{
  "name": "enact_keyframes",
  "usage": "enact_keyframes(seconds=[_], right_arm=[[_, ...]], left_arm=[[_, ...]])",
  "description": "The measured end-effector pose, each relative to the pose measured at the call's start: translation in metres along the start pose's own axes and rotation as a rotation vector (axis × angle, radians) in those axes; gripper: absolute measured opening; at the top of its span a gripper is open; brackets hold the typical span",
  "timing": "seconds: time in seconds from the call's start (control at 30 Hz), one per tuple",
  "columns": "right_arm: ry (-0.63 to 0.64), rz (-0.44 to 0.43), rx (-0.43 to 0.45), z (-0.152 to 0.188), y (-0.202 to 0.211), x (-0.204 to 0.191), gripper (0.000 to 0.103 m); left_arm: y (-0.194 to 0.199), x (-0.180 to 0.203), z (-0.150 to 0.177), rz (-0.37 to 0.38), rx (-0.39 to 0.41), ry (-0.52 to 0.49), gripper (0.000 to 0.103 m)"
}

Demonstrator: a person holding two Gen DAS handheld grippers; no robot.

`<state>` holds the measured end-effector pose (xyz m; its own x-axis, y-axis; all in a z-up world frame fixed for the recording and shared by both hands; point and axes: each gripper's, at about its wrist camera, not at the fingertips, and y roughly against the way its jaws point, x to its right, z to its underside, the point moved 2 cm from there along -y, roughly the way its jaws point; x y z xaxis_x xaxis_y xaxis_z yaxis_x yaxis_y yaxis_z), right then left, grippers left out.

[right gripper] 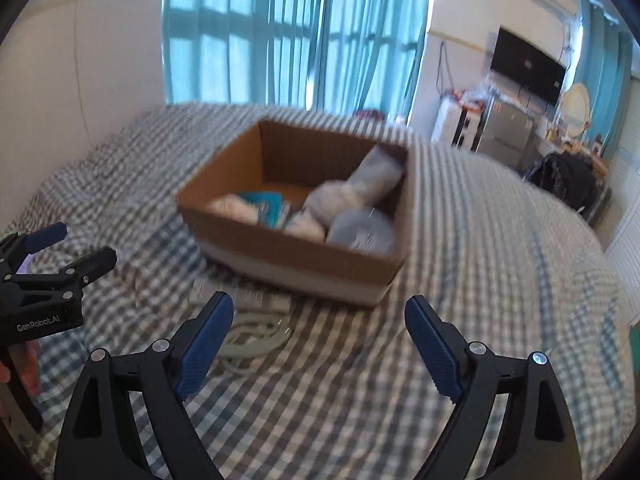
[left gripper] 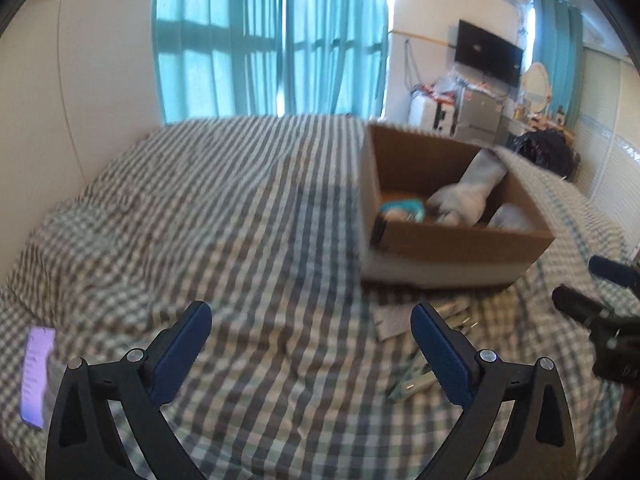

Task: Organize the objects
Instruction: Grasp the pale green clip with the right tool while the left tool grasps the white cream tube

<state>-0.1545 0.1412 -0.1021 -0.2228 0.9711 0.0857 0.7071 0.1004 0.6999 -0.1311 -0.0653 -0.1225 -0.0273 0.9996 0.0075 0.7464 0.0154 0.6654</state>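
We see both jaws wide apart, nothing held: left gripper (left gripper: 311, 316), right gripper (right gripper: 319, 310). Cardboard box (right gripper: 298, 256) sits on the checked bed (right gripper: 480, 240) ahead of both; loose small items (right gripper: 248, 336) lie just before the box, near our right gripper's left finger.

Daylight glows through the teal curtains (left gripper: 272, 40); motion blur smears both views; fisheye edges bend and darken.

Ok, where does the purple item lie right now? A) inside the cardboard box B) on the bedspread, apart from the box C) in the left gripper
B: the purple item lies on the checked bedspread, far from the cardboard box; the left gripper is open and empty.
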Motion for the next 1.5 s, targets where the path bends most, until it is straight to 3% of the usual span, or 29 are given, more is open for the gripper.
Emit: enact_keyframes(seconds=[0.23, 0.43, 0.63, 0.7, 0.83, 0.97, 1.1, 1.23, 1.5], right_arm=[[-0.070, -0.049, -0.157, 0.027, -0.071, -0.030, 0.088], [-0.103, -0.091, -0.260, 0.044, -0.114, -0.057, 0.088], [-0.242, -0.152, -0.308, 0.049, -0.135, -0.047, 0.091], [-0.230, -0.150, -0.295, 0.051, -0.130, -0.047, 0.086], [-0.194, -0.176, -0.243, 0.054, -0.110, -0.046, 0.048], [-0.232, -0.253, -0.197, 0.055, -0.083, -0.030, 0.030], [-0.225, -0.328, -0.181, 0.052, -0.057, -0.017, 0.021], [-0.187, -0.347, -0.155, 0.040, -0.029, 0.005, 0.011], [-0.090, -0.213, -0.107, 0.021, 0.013, 0.055, 0.008]], left_arm=[[-0.023, -0.007, 0.019, -0.138, -0.020, -0.076, 0.102], [-0.026, -0.017, 0.020, -0.118, -0.033, -0.038, 0.102], [-0.027, -0.015, 0.021, -0.105, -0.038, -0.036, 0.102], [-0.029, -0.013, 0.024, -0.103, -0.046, -0.044, 0.102], [-0.034, -0.009, 0.029, -0.085, -0.065, -0.038, 0.102], [-0.035, -0.001, 0.034, -0.080, -0.077, -0.058, 0.102], [-0.032, 0.014, 0.039, -0.070, -0.086, -0.075, 0.102], [-0.031, 0.034, 0.044, -0.041, -0.100, -0.101, 0.102], [-0.045, 0.084, 0.024, 0.037, -0.075, -0.169, 0.102]])
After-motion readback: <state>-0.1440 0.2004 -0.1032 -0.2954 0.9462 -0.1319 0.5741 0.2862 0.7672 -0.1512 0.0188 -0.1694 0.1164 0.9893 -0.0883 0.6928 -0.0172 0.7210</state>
